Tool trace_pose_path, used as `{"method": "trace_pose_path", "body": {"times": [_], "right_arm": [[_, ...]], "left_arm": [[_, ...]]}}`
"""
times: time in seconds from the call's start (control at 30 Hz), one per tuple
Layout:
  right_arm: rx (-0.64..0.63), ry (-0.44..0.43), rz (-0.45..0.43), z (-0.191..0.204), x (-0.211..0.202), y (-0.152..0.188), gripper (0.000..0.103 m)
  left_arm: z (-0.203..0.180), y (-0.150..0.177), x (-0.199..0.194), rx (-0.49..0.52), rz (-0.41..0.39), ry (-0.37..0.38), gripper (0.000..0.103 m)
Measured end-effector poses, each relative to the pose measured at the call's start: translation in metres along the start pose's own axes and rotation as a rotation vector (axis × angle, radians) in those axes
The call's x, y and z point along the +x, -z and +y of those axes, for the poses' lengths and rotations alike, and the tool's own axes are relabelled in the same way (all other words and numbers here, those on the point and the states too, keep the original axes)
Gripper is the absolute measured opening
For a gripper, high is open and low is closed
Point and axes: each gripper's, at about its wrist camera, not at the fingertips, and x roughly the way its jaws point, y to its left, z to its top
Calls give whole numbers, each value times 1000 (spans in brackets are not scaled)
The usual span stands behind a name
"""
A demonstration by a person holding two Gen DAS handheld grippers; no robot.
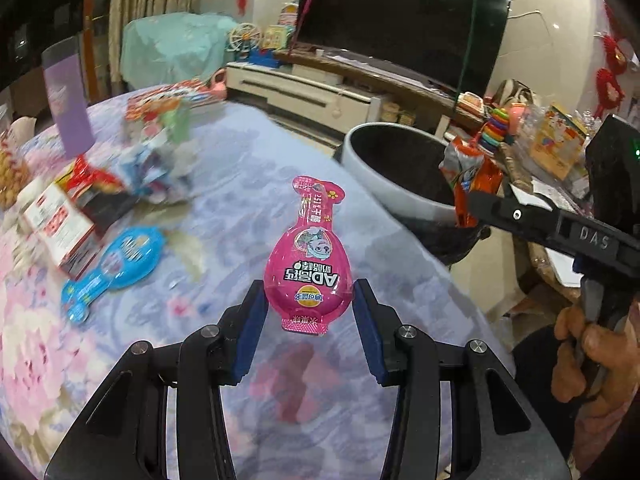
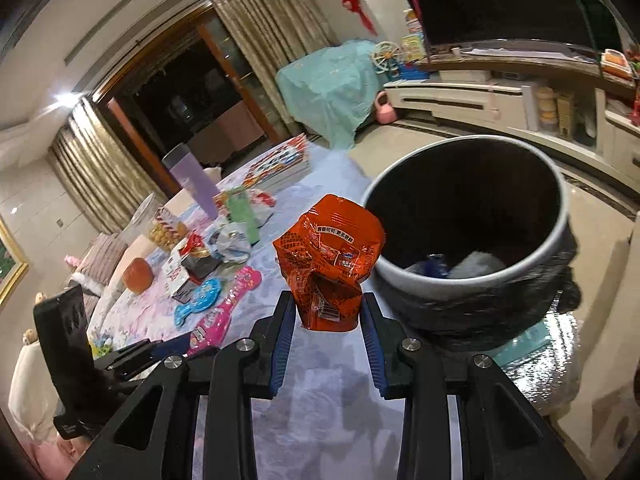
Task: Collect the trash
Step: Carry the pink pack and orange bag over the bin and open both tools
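My left gripper is shut on a pink egg-shaped snack pack and holds it above the floral tablecloth. My right gripper is shut on a crumpled orange wrapper, held beside the rim of the round grey trash bin. In the left wrist view the right gripper holds the orange wrapper over the near edge of the bin. The bin holds some blue and white trash.
On the table lie a blue pack, a red-and-white box, crumpled wrappers, a purple cup and a picture book. A TV and cabinet stand behind. The blue pack and pink pack show in the right wrist view.
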Motion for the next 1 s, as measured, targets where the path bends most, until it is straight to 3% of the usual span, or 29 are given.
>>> {"method": "trace_pose_path", "body": {"times": [0.53, 1.0], "right_arm": [[42, 66, -35, -43, -16, -18, 34], [57, 108, -13, -77, -8, -43, 35]], "left_arm": [[-42, -46, 21, 68, -32, 50, 43], [-67, -78, 54, 104, -20, 69, 43]]}}
